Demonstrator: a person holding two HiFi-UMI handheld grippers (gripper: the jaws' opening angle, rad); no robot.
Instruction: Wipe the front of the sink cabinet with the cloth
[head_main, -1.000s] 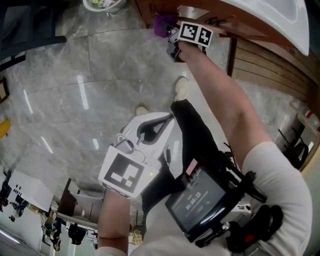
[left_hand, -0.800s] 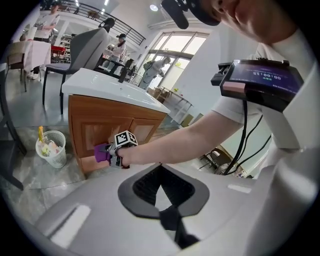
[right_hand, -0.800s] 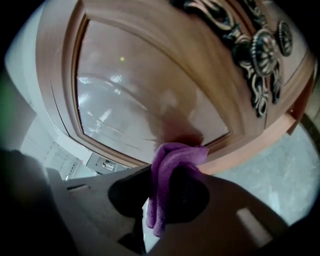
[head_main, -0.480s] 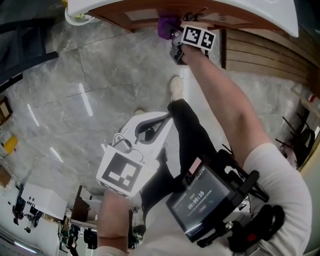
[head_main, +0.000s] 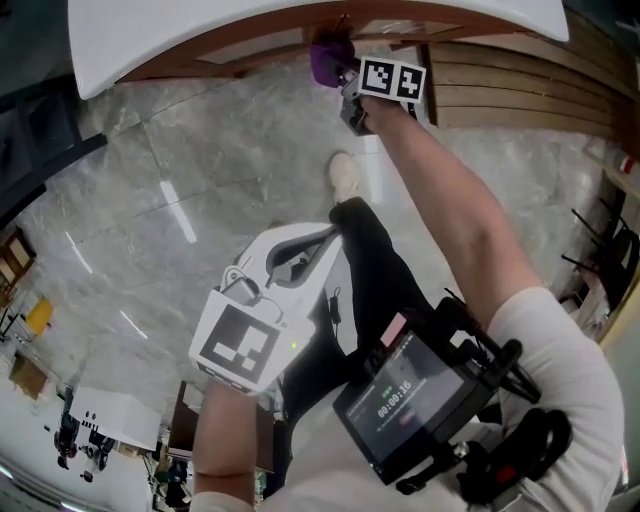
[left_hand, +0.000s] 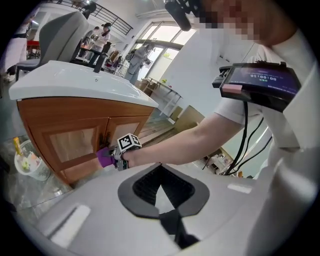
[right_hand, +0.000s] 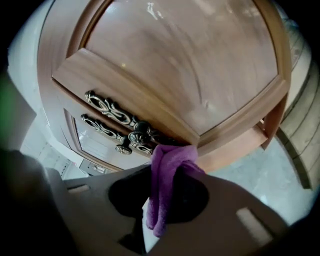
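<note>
**A:** Where is the cloth?

**B:** The purple cloth (right_hand: 163, 182) is clamped in the right tool (head_main: 346, 88), at the top middle of the head view. The jaws are closed on its folded middle and one end hangs down between them. Its top edge is pressed against the wooden frame of the cabinet (right_hand: 192, 65), just beside the dark ornate handles (right_hand: 116, 119) at the centre left of the right gripper view.

**A:** And the other hand?

**B:** The left tool (left_hand: 160, 169) is held low in the middle of the head view, well apart from the cabinet, above the grey marble floor (head_main: 150, 190). Its jaws meet at the tips with nothing between them. I don't think it has a part in this step.

**A:** So which step are we at?

**B:** I'd say the wipe itself. The cloth is on the door, under the white sink (head_main: 250, 28). Only a small strip near the handles is covered, and the wide panel at the upper part of the right gripper view is bare of cloth.

**A:** What does the next move need?

**B:** Probably a steady press and a sweep along the frame or out over the panel. The grip has to stay firm so the cloth doesn't slip. The loose end could catch on those curly handles, so it makes sense to steer around them.
</note>
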